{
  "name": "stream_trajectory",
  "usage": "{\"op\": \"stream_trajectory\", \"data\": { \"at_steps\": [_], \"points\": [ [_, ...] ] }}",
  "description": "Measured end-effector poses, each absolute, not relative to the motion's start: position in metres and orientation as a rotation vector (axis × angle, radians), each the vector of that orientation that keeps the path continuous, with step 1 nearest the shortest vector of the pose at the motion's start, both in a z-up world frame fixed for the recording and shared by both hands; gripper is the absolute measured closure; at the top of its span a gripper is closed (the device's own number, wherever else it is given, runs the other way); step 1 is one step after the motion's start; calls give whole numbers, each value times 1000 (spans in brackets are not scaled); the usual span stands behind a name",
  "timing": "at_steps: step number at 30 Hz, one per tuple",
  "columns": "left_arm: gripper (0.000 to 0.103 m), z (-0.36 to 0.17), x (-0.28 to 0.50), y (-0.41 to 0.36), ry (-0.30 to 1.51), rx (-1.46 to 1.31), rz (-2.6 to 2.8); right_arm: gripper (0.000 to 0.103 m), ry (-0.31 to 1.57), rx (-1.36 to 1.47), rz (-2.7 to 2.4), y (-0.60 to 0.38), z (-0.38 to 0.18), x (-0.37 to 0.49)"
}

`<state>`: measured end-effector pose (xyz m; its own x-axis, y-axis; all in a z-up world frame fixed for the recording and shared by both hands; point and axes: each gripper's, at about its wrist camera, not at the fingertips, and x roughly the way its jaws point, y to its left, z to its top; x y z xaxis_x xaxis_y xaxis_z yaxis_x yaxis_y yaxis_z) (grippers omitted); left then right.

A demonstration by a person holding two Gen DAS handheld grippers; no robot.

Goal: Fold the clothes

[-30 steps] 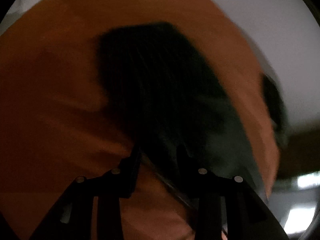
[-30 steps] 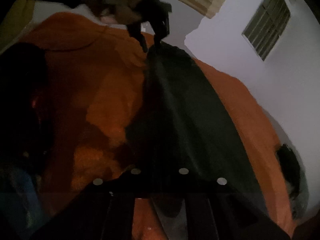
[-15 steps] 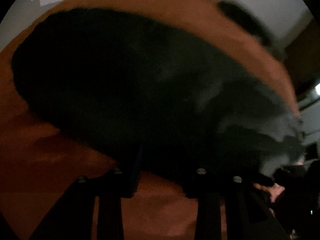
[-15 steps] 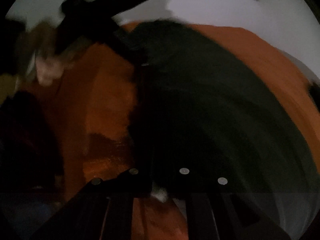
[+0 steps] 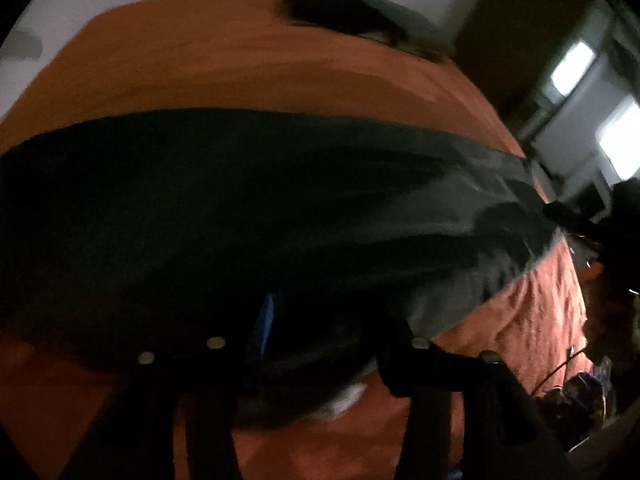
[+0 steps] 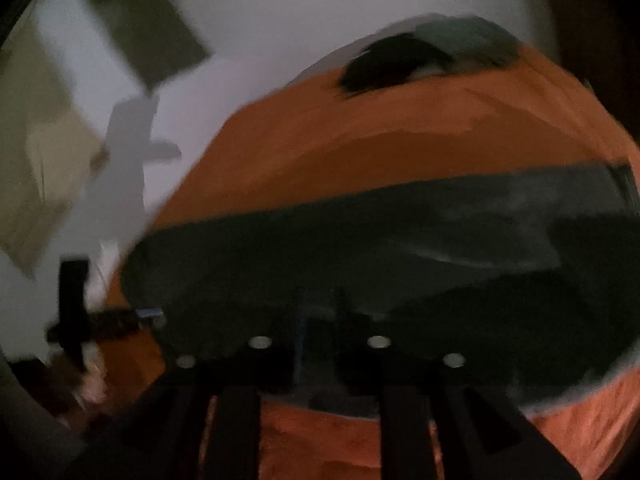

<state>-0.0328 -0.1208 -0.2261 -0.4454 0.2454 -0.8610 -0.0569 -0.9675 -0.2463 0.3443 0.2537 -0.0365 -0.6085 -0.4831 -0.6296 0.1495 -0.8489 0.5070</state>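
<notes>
A dark garment (image 5: 224,208) lies spread crosswise over the orange bed sheet (image 5: 248,68). My left gripper (image 5: 328,336) hovers at its near edge, its jaws opening and set wide apart, with the cloth's edge loose between them. In the right wrist view the same garment (image 6: 400,240) stretches across the bed. The right gripper (image 6: 324,324) sits at its near hem, jaws opening with a narrow gap and cloth lying between them. The left gripper (image 6: 80,320) shows blurred at the garment's left corner, and the right gripper (image 5: 576,216) shows dark at its right corner.
A pile of dark and grey clothes (image 5: 344,12) lies at the far end of the bed, also the clothes pile (image 6: 416,60). White walls stand behind. Bright windows (image 5: 572,68) are at the right. Clutter (image 5: 580,400) sits beside the bed's near right edge.
Both grippers swung sideways and rolled. The garment went from hanging stretched lengthwise between them to lying flat across the bed. Both pairs of jaws now stand wider.
</notes>
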Motion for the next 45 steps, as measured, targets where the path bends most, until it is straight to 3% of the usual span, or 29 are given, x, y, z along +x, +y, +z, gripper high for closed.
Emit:
{"op": "stream_trajectory", "data": {
  "at_steps": [3,6,7,8,11,14,17,19,22,25,28,32,38,40,41,42,44,45],
  "points": [
    [51,-263,-38,-89,-213,-1633,2447,77,-686,1253,-2426,276,-71,355],
    [51,-294,-39,-70,-68,-1697,2466,77,-628,1346,-2467,292,-99,364],
    [50,-294,-39,-66,-50,-1697,2477,82,-619,1362,-2491,301,-104,369],
    [50,-295,-40,-62,-33,-1697,2487,96,-620,1365,-2514,310,-107,373],
    [49,-300,-39,-63,-50,-1704,2497,99,-644,1327,-2708,367,-102,387],
    [49,-299,-39,-58,-64,-1698,2497,103,-856,1364,-2857,447,-108,406],
    [47,-296,-39,-53,-89,-1698,2495,103,-980,1346,-2806,480,-107,412],
    [41,-294,-39,-51,-112,-1697,2485,100,-847,1355,-2864,463,-86,409],
    [37,-295,-39,-44,-104,-1684,2465,95,-835,1193,-2852,440,-67,412],
    [35,-303,-50,-48,-89,-1680,2460,89,-797,1372,-2857,430,-86,396],
    [26,-302,-45,-52,-113,-1679,2439,98,-1024,1451,-2809,448,-111,401],
    [25,-302,-43,-52,-189,-1676,2453,91,-1118,1315,-2825,435,-85,415],
    [17,-306,-44,-38,-185,-1724,2520,85,-928,1311,-2794,368,-64,380],
    [17,-312,-56,-16,-164,-1729,2541,81,-756,1362,-2852,343,-61,376],
    [17,-317,-64,-2,-155,-1729,2550,69,-640,1398,-2898,332,-62,372],
    [17,-321,-70,8,-148,-1729,2554,66,-488,1437,-2970,322,-65,365],
    [17,-324,-75,20,-133,-1726,2561,66,-290,1420,-3105,312,-67,364],
    [17,-325,-75,21,-132,-1723,2563,66,-331,1391,-3101,316,-68,365]
  ]
}}
